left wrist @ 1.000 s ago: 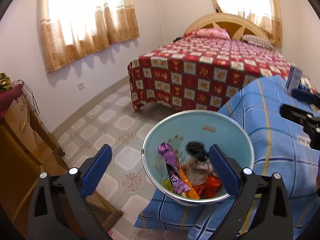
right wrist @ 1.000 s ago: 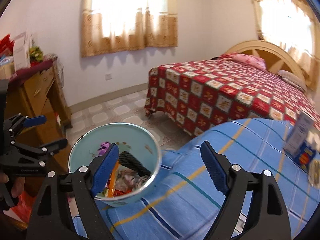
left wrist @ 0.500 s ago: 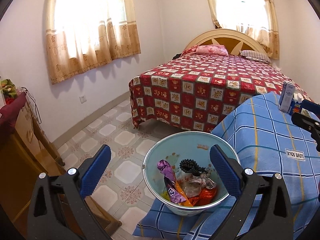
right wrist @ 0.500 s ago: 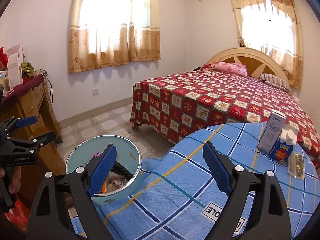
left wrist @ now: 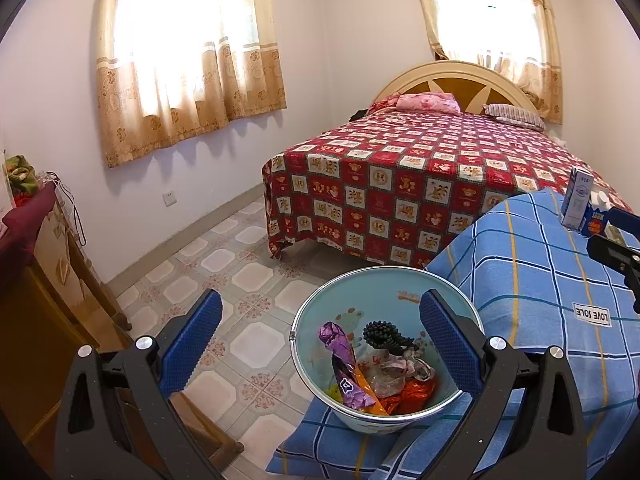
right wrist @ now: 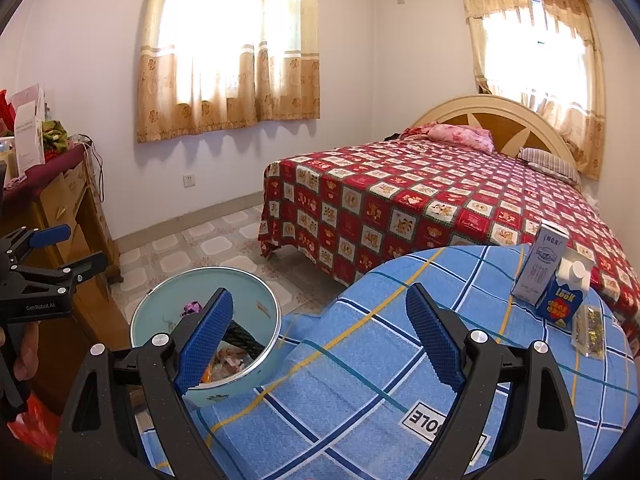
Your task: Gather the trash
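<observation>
Bin (left wrist: 340, 312) sits on the edge of the blue plaid cloth (left wrist: 532, 280), light-blue w/ metal rim, tiled floor (left wrist: 248, 276) open beside it toward the red quilted bed (left wrist: 400, 184). Inside the bin: purple wrapper (left wrist: 340, 356), orange wrapper (left wrist: 408, 394), black spiky piece (left wrist: 384, 334). Left gripper (left wrist: 320, 340) hangs just above the bin, jaws wide apart, nothing btwn. Right gripper (right wrist: 318, 334) over the cloth beside the bin, jaws apart, empty. White carton (right wrist: 540, 266), blue carton (right wrist: 564, 300) and a small packet (right wrist: 586, 332) stand on the cloth, well apart from the bin.

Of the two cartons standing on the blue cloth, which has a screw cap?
The shorter dark blue carton with the white cap; the taller pale carton beside it has none.
</observation>
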